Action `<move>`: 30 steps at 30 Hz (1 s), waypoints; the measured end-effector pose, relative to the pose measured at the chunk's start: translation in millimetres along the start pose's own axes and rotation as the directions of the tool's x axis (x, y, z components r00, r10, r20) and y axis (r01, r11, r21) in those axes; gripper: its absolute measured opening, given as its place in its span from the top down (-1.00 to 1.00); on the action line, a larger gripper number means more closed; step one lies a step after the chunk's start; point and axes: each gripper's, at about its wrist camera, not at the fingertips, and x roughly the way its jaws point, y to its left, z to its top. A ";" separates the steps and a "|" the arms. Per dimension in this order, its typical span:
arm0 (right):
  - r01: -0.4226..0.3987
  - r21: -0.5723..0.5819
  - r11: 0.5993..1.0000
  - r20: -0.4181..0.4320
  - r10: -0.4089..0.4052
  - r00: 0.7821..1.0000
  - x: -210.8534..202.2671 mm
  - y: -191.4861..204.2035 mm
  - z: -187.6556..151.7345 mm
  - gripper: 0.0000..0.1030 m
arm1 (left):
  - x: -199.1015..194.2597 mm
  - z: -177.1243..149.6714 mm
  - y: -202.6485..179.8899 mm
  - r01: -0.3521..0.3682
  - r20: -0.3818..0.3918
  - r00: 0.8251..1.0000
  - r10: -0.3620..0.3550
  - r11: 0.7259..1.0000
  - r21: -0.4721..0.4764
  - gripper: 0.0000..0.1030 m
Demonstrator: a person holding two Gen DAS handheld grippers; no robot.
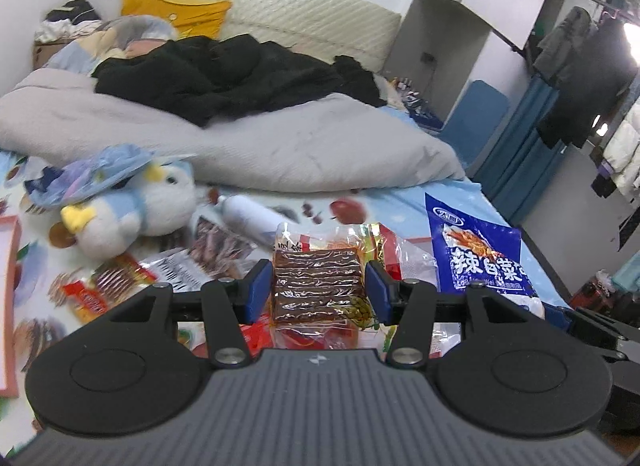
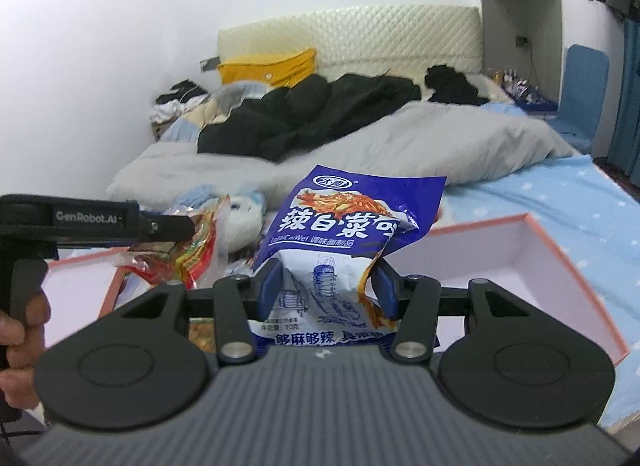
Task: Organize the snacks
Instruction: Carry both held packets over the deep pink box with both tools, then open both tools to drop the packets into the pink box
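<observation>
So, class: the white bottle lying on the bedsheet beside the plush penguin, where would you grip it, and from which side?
Grip the white bottle across its round body near the middle, coming from above with fingers straddling its width. It lies on its side, so its ends are awkward, and the plush penguin crowds its left.

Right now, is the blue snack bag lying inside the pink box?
No, the blue snack bag is pinched between the right tongs and held up in front of the open pink box.
</observation>
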 end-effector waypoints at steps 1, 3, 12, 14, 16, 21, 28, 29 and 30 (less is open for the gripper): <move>0.007 0.002 1.000 0.007 -0.007 1.000 -1.1 -5.1 2.1 -0.01 | 2.7 1.9 -4.7 0.005 0.001 1.000 -0.005 1.000 0.004 -0.10; 0.020 0.006 1.000 0.016 -0.020 1.000 -1.0 -13.9 4.5 -0.01 | 10.0 4.8 -14.9 0.015 -0.001 1.000 -0.015 1.000 0.013 -0.10; 0.048 0.066 0.997 0.014 -0.049 0.999 7.9 -58.9 4.7 -0.02 | 59.5 5.1 -61.2 0.067 -0.068 0.996 -0.062 0.995 0.074 -0.11; 0.063 0.060 0.996 0.003 -0.064 0.998 14.3 -67.3 3.3 -0.02 | 74.4 2.2 -67.6 0.071 -0.092 0.994 -0.063 0.994 0.086 -0.11; 0.069 0.065 0.995 -0.012 -0.069 0.998 21.8 -75.9 -0.3 -0.02 | 89.0 -0.8 -74.4 0.072 -0.113 0.992 -0.061 0.993 0.096 -0.11; 0.108 0.060 0.992 -0.056 -0.105 0.993 40.6 -93.0 -13.5 -0.02 | 126.7 -6.9 -85.6 0.069 -0.164 0.985 -0.050 0.991 0.112 -0.11; 0.122 0.074 0.990 -0.137 -0.111 0.984 67.7 -112.7 -39.8 -0.03 | 173.9 -22.9 -94.1 0.069 -0.236 0.971 -0.033 0.987 0.143 -0.11; 0.125 0.073 0.990 -0.147 -0.113 0.983 72.1 -115.1 -43.8 -0.03 | 180.5 -26.2 -94.9 0.066 -0.247 0.969 -0.027 0.986 0.152 -0.11; 0.133 0.067 0.989 -0.159 -0.121 0.980 75.8 -117.0 -47.5 -0.03 | 187.1 -30.0 -96.3 0.062 -0.260 0.966 -0.019 0.985 0.160 -0.11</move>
